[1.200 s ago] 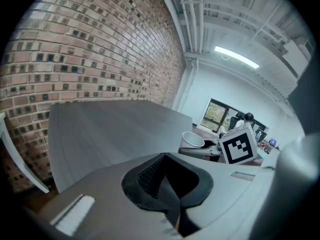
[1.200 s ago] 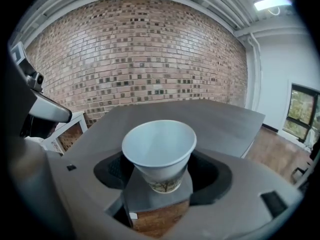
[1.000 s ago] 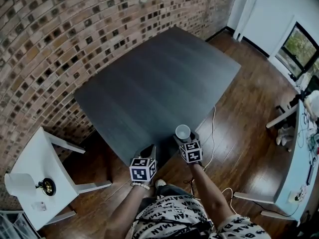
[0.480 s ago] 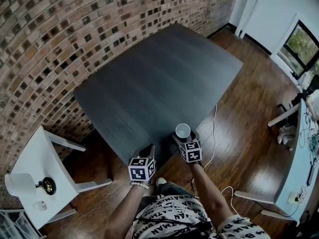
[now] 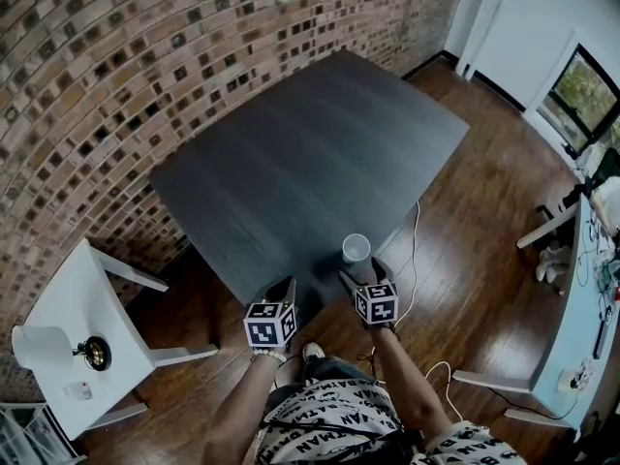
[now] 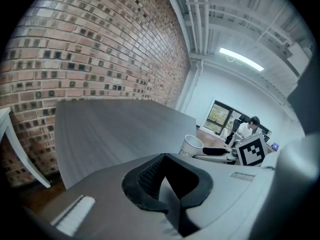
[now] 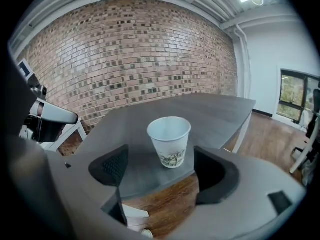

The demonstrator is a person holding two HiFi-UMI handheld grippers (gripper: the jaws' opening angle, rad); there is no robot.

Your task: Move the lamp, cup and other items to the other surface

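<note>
A white paper cup (image 5: 356, 248) stands upright on the dark grey table (image 5: 291, 163), close to its near edge. My right gripper (image 5: 358, 277) is just behind it. In the right gripper view the cup (image 7: 170, 141) stands free beyond the jaws of that gripper (image 7: 162, 171), which are opening with nothing touching them. My left gripper (image 5: 281, 292) hovers at the table edge, left of the cup, shut and empty (image 6: 170, 179). The lamp (image 5: 44, 349), with its white shade and brass base, sits on the white side table (image 5: 68, 308) at far left.
A small pale item (image 5: 79, 390) lies near the lamp on the side table. A cable (image 5: 415, 260) trails over the wooden floor right of the dark table. A brick wall runs behind both tables. A light desk (image 5: 591, 298) lines the right side.
The right gripper's jaws have spread and drawn back a little from the cup, which stays on the dark table. The left gripper has hardly moved.
</note>
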